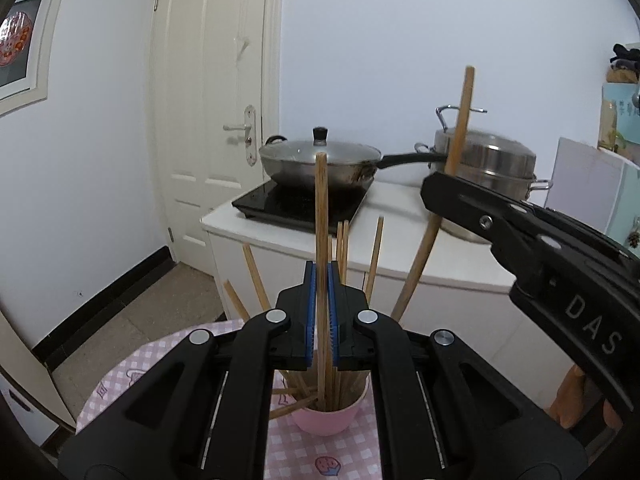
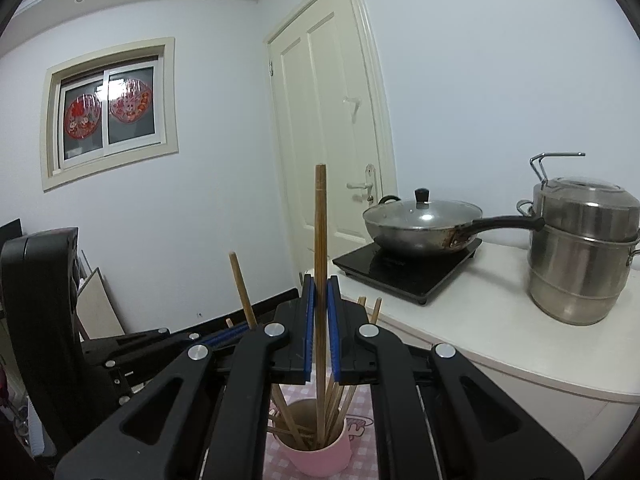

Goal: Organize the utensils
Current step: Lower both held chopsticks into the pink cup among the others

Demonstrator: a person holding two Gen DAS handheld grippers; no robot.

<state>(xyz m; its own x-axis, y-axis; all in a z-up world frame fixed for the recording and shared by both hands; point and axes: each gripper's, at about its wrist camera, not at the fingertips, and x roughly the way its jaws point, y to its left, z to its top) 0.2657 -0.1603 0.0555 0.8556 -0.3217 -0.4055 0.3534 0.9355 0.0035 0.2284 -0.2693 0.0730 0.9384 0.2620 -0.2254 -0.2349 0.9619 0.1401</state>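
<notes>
A pink cup (image 1: 326, 418) stands on the pink checked tablecloth (image 1: 132, 368) with several wooden chopsticks leaning in it. My left gripper (image 1: 321, 276) is shut on one upright chopstick (image 1: 321, 208) whose lower end reaches down into the cup. At the right of the left wrist view my right gripper (image 1: 435, 189) holds a second, tilted chopstick (image 1: 460, 128). In the right wrist view my right gripper (image 2: 321, 292) is shut on that chopstick (image 2: 320, 232), directly above the cup (image 2: 316, 454). My left gripper (image 2: 224, 338) shows to the left with its chopstick (image 2: 242, 288).
Behind the table a white counter (image 2: 500, 344) carries a black induction cooktop (image 2: 404, 272), a lidded wok (image 2: 420, 224) with a long handle, and a tall steel steamer pot (image 2: 580, 252). A closed door (image 2: 328, 120) and a window (image 2: 108, 112) are on the far walls.
</notes>
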